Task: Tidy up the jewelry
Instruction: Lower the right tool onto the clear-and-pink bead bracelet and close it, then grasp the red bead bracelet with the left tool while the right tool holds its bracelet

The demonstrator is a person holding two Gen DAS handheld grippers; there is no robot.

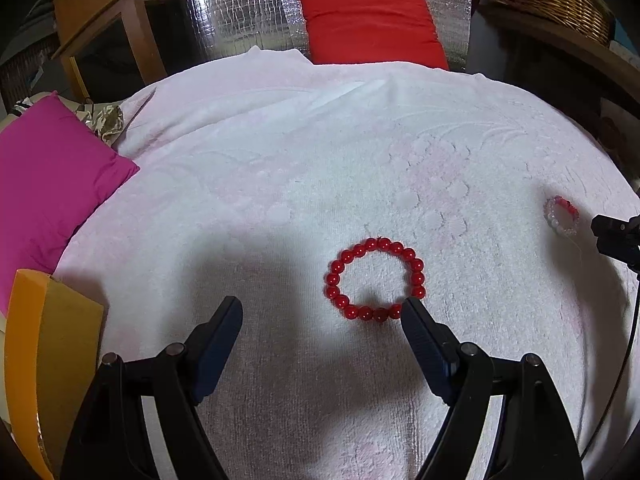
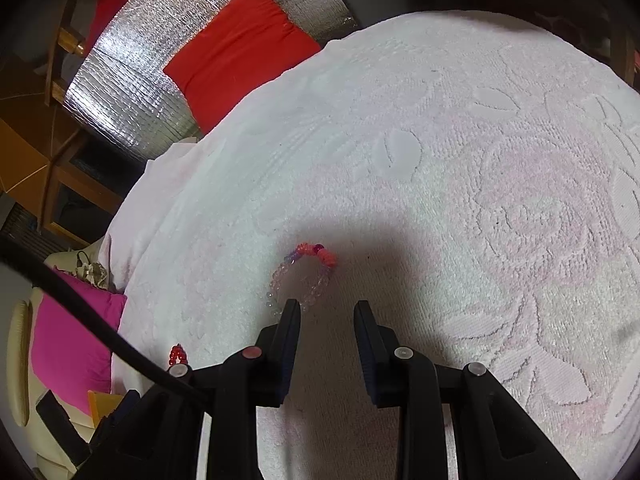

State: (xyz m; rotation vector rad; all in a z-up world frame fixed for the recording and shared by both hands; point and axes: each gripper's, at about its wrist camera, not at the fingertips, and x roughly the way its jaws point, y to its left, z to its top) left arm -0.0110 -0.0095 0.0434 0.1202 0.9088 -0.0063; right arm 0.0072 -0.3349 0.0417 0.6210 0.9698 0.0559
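Both tongs parked low over the white embossed terry towel that covers the worktop; neither holds anything.

Left tongs: jaws wide, empty. The red round-bead bracelet lies flat as an open ring just ahead, its near arc touching or just beside the right fingertip; can't tell which. The ring sits off to the right of the jaw gap, not centred.

Right tongs: jaws narrow, nothing between them. The clear-and-pink bead bracelet lies just ahead and left, its near end right at the left fingertip.

Step, as I read it: pre-grasp, nothing picked up yet. Next move calls for shifting each tool sideways so one strand of beads falls between the pads, then closing. The right jaws probably need no widening for a single strand. Beads are round and glossy, so they may roll out of the pinch; towel pile may snag the tips.

Room: open towel ahead and to the right in the right wrist view. On the left, a magenta cushion and a yellow-orange box crowd the edge. The red cushion lies past the far edge. No tray or jewelry box is visible, so the destination is unclear.
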